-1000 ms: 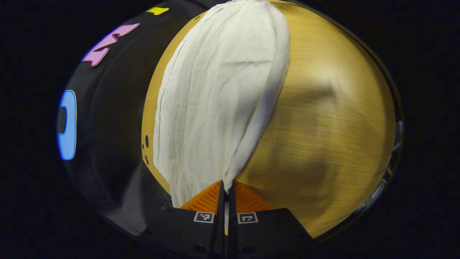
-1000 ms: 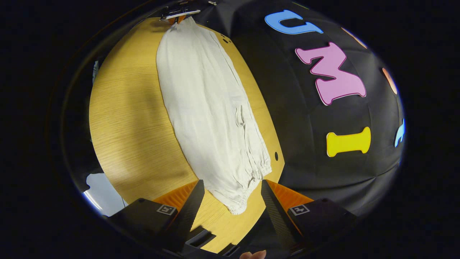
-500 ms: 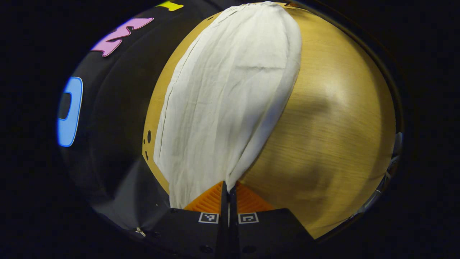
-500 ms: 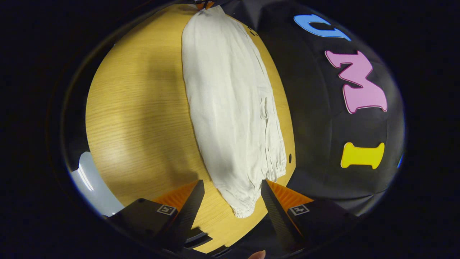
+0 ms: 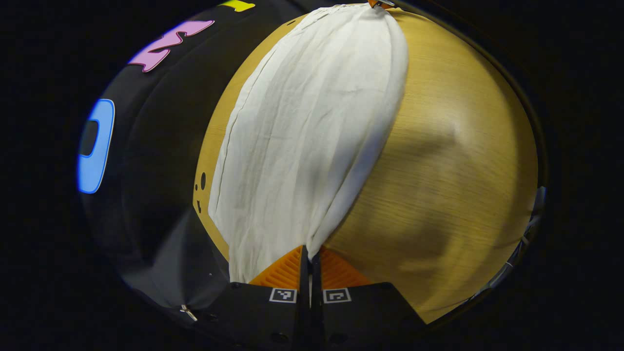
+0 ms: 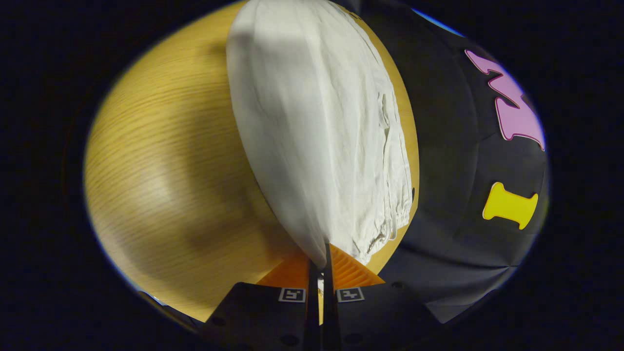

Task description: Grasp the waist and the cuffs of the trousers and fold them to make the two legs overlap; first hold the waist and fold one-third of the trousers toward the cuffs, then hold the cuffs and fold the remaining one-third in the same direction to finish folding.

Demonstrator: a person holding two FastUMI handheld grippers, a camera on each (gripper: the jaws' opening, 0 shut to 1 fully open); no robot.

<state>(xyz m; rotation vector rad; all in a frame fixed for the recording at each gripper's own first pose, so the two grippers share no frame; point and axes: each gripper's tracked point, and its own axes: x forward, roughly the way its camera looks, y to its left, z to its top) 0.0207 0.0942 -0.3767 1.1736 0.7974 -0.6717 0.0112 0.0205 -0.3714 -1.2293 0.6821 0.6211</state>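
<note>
The trousers (image 5: pixel 312 126) lie lengthwise along the far side of the desk (image 5: pixel 448 170). The left gripper (image 5: pixel 309 253) is closed tight on one end, the right gripper (image 6: pixel 321 265) clamped on the gathered cuff end. Lifting both ends evenly and keeping the cloth taut should lay one leg squarely over the other.

Long white cloth trousers (image 5: pixel 302 141) on round wooden table (image 5: pixel 453 170), stretching ahead of left gripper (image 5: pixel 309 258); bare tabletop to right.
</note>
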